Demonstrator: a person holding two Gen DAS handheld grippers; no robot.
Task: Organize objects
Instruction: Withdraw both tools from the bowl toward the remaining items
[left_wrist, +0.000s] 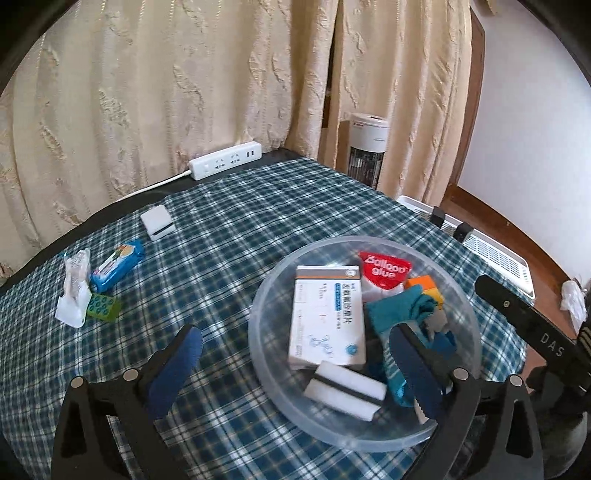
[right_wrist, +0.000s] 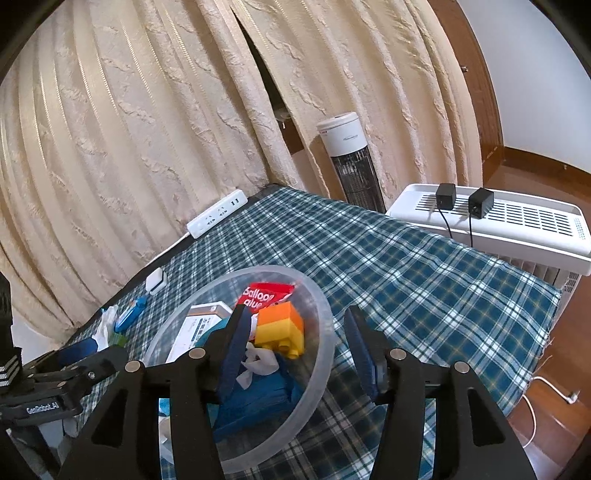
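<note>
1. Left gripper (left_wrist: 295, 354): jaws wide apart, nothing held, hanging low w/ its right finger (left_wrist: 417, 369) over the near side of the clear bowl (left_wrist: 266, 291) and its left finger outside the rim, over the cloth.
2. Right gripper (right_wrist: 295, 354): jaws also apart and empty, straddling the bowl's right rim – left finger inside, right finger outside over the plaid cloth (right_wrist: 424, 280).
3. In the bowl already: white medicine box (left_wrist: 327, 317), red glue packet (left_wrist: 384, 271), orange-yellow block (right_wrist: 282, 326), teal sock (left_wrist: 402, 306), white sponge (left_wrist: 345, 393). Crowded but not full.
4. Loose items sit well left of the bowl: blue snack pack (left_wrist: 116, 264), crumpled white wrapper (left_wrist: 74, 291) touching a green block (left_wrist: 103, 306). A small white box (left_wrist: 158, 222) lies farther back-left of the bowl.
5. Handling, my guess: all light. Green block is rigid plastic – pinch across its flat sides, firm grip OK. Snack pack is slick film, soft inside; take it across the narrow width mid-body, gently. Wrapper is flimsy, may slip or tear – grab a bunched part.
6. Power strip (left_wrist: 225, 161) at the far edge, behind the bowl, prob. not part of the job.
</note>
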